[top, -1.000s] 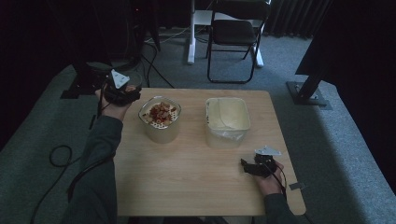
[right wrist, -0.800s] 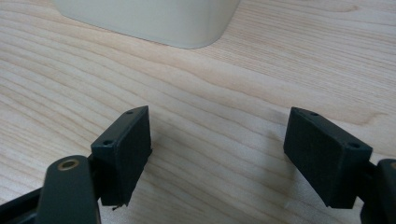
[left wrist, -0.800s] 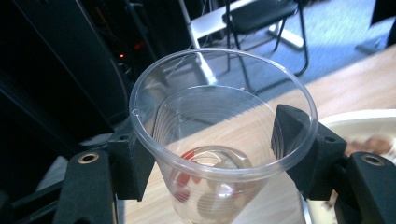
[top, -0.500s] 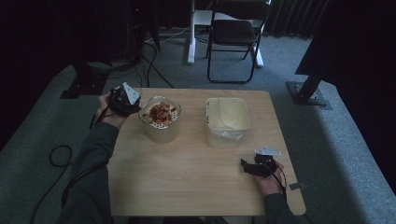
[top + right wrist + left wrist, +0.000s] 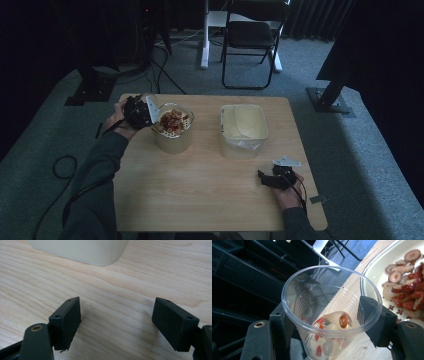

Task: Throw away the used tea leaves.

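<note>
My left gripper (image 5: pixel 142 116) is shut on a clear plastic cup (image 5: pixel 329 312) that holds a few pale and red pieces of food at its bottom. The cup is tilted beside a round container (image 5: pixel 172 131) topped with red and pale food (image 5: pixel 409 287), at the table's left. A cream rectangular tub (image 5: pixel 243 129) stands to the right of that container; its corner (image 5: pixel 82 251) appears in the right gripper view. Low on the wooden table (image 5: pixel 210 190), near its right front edge, my right gripper (image 5: pixel 269 180) rests open with nothing between its jaws (image 5: pixel 116 323).
A folding chair (image 5: pixel 252 35) and a white desk leg stand on the carpet beyond the table. A black stand base (image 5: pixel 330 100) sits off the table's right back corner, cables and dark equipment at the left back.
My left gripper has carried the cup rightward from off the table's left edge up to the round container's rim. The right gripper has stayed put.
</note>
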Demonstrator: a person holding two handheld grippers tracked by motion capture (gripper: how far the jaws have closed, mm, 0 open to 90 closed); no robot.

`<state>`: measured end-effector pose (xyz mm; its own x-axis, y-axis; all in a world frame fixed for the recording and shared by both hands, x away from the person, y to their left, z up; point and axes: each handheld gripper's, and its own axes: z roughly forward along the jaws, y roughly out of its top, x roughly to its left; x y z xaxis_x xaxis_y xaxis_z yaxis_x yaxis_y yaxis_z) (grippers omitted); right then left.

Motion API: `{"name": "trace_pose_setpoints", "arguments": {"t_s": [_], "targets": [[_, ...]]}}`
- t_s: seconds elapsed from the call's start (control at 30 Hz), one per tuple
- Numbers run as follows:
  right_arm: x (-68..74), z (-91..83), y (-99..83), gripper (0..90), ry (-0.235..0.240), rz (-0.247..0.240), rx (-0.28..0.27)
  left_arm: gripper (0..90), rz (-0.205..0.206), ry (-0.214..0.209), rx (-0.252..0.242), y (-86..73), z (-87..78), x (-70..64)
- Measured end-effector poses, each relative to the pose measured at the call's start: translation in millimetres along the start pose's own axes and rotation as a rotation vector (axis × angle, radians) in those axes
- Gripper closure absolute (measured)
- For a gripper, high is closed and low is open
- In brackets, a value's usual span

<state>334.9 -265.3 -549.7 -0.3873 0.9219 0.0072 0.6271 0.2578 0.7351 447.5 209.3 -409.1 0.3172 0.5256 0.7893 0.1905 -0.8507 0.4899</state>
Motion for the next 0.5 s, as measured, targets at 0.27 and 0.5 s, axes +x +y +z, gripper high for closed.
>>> {"name": "trace_pose_setpoints", "arguments": {"t_s": [0.27, 0.5], "targets": [[0.1, 0.0, 0.0, 22.6, 0.0, 0.001, 0.0, 33.9, 0.136, 0.039, -0.009, 6.3, -4.1, -4.1], [0.1, 0.0, 0.0, 22.6, 0.0, 0.001, 0.0, 34.2, 0.186, 0.051, -0.017, 10.8, -5.9, -3.6]]}}
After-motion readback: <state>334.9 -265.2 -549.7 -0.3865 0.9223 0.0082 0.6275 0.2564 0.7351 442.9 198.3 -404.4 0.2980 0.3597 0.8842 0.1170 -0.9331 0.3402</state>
